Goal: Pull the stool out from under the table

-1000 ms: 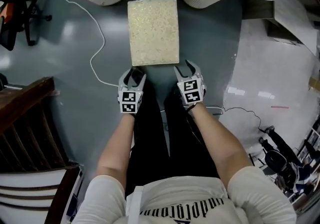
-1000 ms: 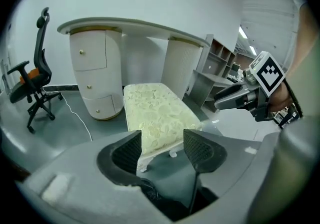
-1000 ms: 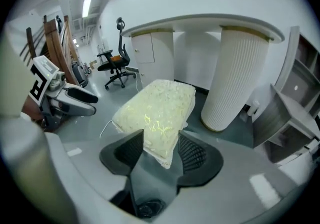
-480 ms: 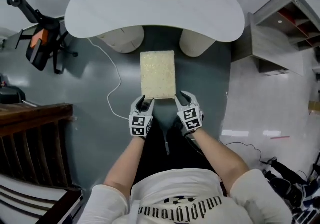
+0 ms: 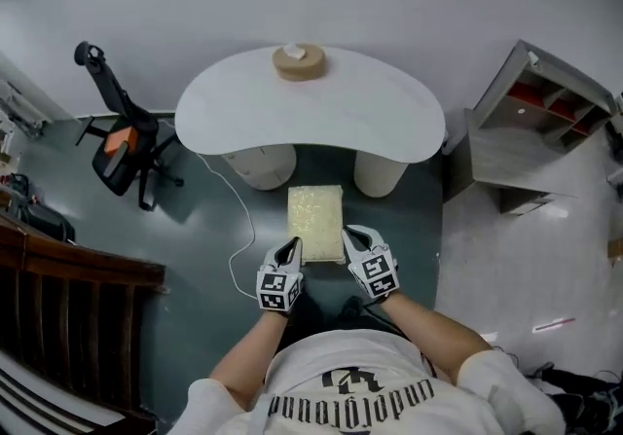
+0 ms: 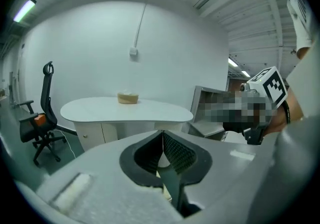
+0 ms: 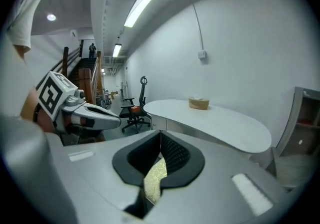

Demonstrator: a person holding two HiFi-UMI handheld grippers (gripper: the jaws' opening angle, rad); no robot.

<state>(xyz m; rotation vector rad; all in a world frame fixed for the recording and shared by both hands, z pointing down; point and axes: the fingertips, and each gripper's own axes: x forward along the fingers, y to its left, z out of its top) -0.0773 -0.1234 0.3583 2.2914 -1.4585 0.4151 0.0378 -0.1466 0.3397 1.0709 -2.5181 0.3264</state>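
Grey-green floor (image 5: 195,258), white wall behind. White kidney-shaped table (image 5: 321,112) at the far side, with a round beige object (image 5: 299,61) on it. The stool (image 5: 315,222), with its yellow speckled top, stands on the floor just near of the table's two pedestals, out from under the top. Your left gripper (image 5: 290,246) and right gripper (image 5: 352,234) sit at the stool's near corners in the head view. Both sets of jaws have just been closing and their pads now meet, clamping nothing. Office chair (image 5: 122,146) far left, grey shelf unit (image 5: 526,122) right.
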